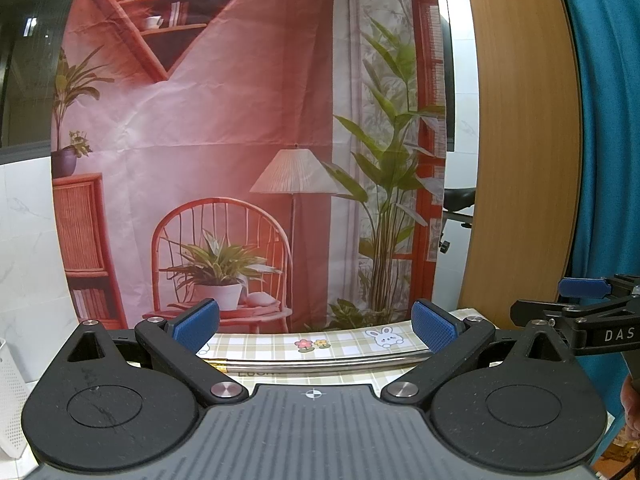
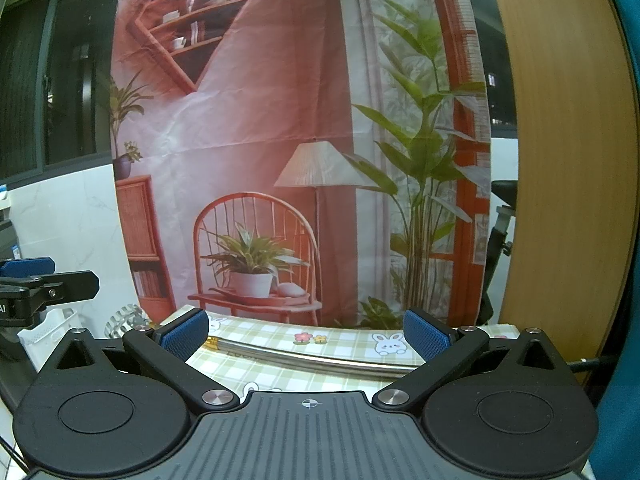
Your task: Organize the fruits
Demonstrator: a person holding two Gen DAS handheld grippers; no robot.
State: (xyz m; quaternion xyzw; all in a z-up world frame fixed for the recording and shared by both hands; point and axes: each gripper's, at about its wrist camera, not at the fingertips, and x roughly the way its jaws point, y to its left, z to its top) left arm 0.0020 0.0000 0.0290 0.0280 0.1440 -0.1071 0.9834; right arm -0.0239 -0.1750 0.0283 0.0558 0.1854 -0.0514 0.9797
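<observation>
No fruit shows in either view. My left gripper (image 1: 315,326) is open, its blue pads wide apart with nothing between them, held level above the far part of a table covered in a green checked cloth (image 1: 344,344). My right gripper (image 2: 306,330) is open too and empty, over the same cloth (image 2: 280,338). A metal rail (image 1: 320,362) runs across the table's far edge, and the same rail (image 2: 304,356) shows in the right wrist view. The right gripper's finger (image 1: 584,288) enters the left wrist view at the right; the left gripper's finger (image 2: 28,268) enters the right wrist view at the left.
A printed backdrop (image 1: 248,140) of a red room with chair, lamp and plants hangs behind the table. A wooden panel (image 1: 524,140) stands at the right. A white perforated basket (image 2: 44,334) and a wire rack (image 2: 124,320) sit at the left. White tiled wall (image 1: 28,240) lies left.
</observation>
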